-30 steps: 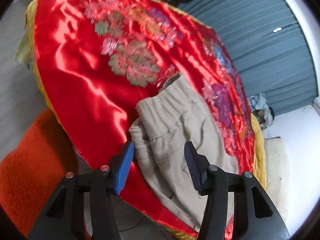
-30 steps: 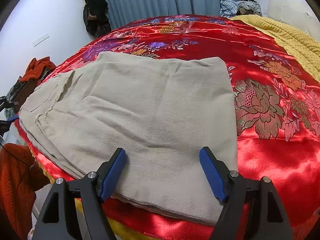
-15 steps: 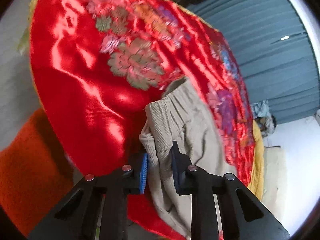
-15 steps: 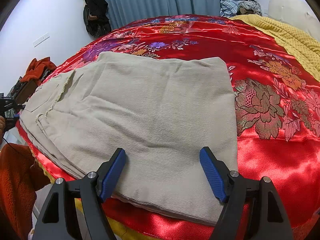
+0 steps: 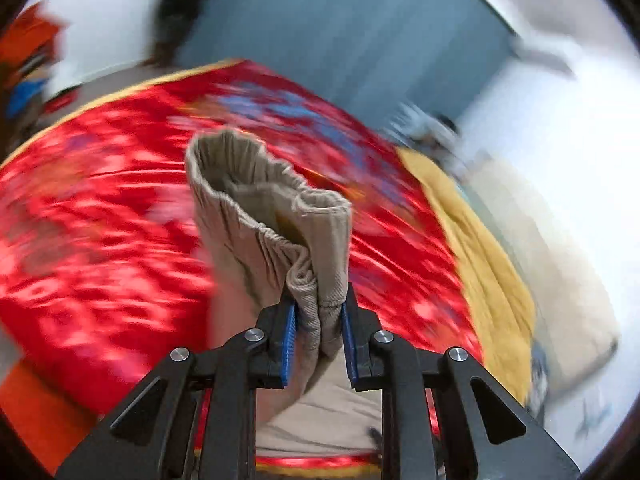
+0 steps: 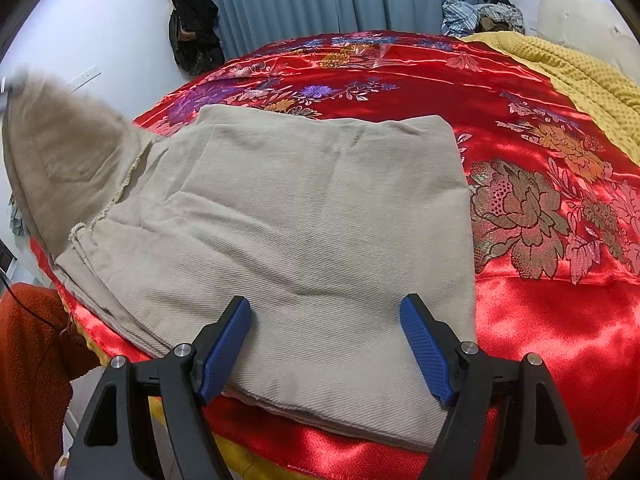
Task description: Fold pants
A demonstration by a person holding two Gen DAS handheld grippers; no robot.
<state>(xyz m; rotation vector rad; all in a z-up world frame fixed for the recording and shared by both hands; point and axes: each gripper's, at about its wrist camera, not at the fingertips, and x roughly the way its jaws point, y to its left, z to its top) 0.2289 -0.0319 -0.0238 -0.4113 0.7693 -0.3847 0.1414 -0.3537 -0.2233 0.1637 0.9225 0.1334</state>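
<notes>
Between the blue pads of the left gripper [image 5: 319,338], in the left wrist view, a bunched corner of the waistband [image 5: 276,200] of the beige pants [image 5: 256,252] is pinched tight, the jaws nearly closed on it; the elastic band stands up off the red satin bedspread [image 5: 100,248], its opening facing the camera; the background is smeared, so the bed's details are unclear.

In the right wrist view the right gripper [image 6: 326,350] hovers wide open over the near edge of the pants [image 6: 320,232], gripping nothing; the legs lie flat, already doubled, on the bedspread [image 6: 540,320], while the lifted waist end [image 6: 64,152] rises at far left.

To fold well, I judge the waist should travel across toward the hem in one smooth arc, kept taut; the free gripper could pin the near edge so layers do not slide on the slippery satin; edges should meet squarely.
</notes>
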